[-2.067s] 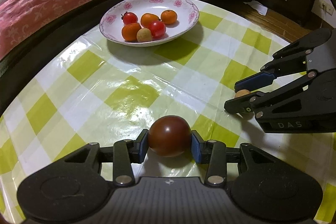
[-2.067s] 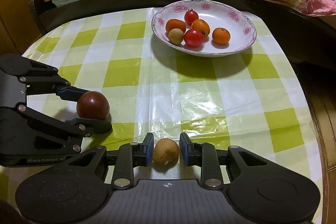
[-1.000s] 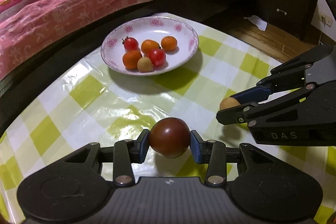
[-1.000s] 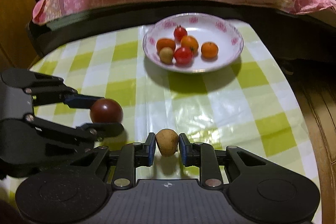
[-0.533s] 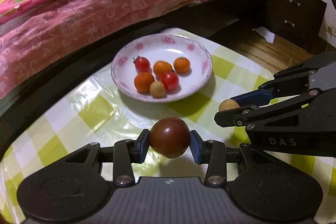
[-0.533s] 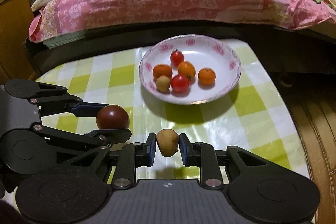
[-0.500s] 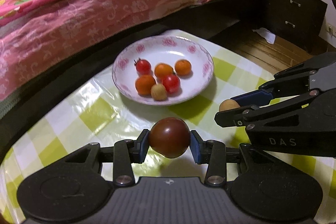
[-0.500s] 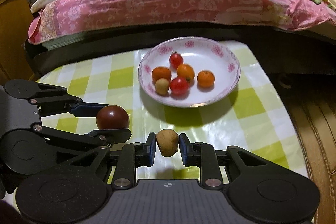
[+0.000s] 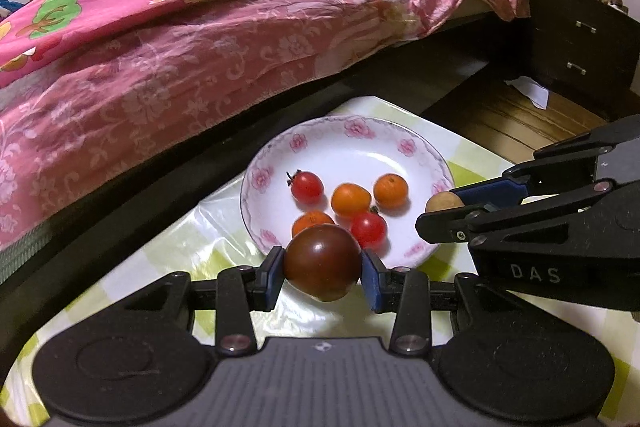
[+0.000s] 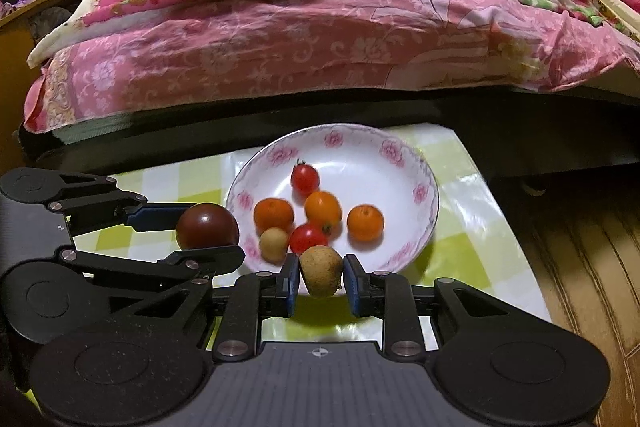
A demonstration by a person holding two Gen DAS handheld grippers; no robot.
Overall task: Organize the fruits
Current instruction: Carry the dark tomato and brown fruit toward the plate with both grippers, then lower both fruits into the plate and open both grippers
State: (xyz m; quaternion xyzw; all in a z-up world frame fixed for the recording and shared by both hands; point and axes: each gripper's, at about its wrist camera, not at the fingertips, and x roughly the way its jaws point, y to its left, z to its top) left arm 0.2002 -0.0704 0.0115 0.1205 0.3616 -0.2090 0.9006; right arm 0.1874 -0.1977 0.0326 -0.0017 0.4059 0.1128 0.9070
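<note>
My left gripper [image 9: 322, 275] is shut on a dark red tomato [image 9: 322, 261] and holds it in the air at the near rim of the white flowered plate [image 9: 360, 143]. My right gripper [image 10: 320, 285] is shut on a small brown fruit [image 10: 321, 270] and holds it above the plate's near rim [image 10: 404, 255]. The plate holds two red cherry tomatoes [image 10: 305, 178], three orange fruits [image 10: 365, 223] and a small tan fruit [image 10: 274, 243]. The right gripper [image 9: 444, 215] shows at the right of the left wrist view. The left gripper [image 10: 208, 231] with the tomato [image 10: 207, 225] shows at the left of the right wrist view.
The plate stands on a table with a green and white checked cloth [image 10: 468, 211]. A bed with pink covers [image 10: 280, 39] runs just behind the table. A dark drawer cabinet [image 9: 580, 47] stands at the right. Wooden floor [image 10: 580, 247] lies to the right of the table.
Both grippers have risen and moved forward to the plate with their fruits. The plate now lies just in front of the fingertips.
</note>
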